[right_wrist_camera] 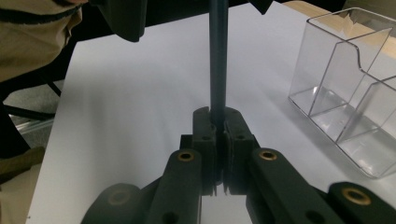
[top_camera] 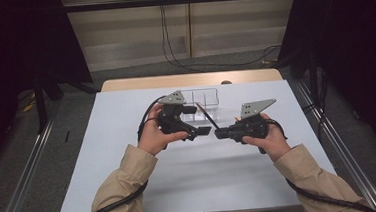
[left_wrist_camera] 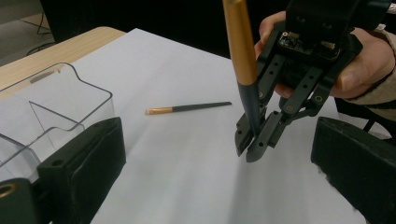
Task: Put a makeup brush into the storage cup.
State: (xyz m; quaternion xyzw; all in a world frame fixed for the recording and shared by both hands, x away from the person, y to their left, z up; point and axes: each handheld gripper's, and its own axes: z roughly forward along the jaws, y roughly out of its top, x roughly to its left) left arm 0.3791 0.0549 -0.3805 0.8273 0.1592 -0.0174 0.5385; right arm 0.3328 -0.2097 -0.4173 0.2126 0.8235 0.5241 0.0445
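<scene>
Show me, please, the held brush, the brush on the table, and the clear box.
held brush [left_wrist_camera: 240,46], left gripper view, gold section.
brush on the table [left_wrist_camera: 189,108], left gripper view, dark handle.
clear box [right_wrist_camera: 327,70], right gripper view, front wall.

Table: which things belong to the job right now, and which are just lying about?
In the job: right gripper, shut on held brush; left gripper, open; clear organiser.
Lying about: second brush, flat on the table, untouched; floor cables.

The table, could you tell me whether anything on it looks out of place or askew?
One brush lies loose on the white table, outside the clear organizer. Nothing looks spilled or damaged. The right gripper is shut on a second brush, held upright.
</scene>
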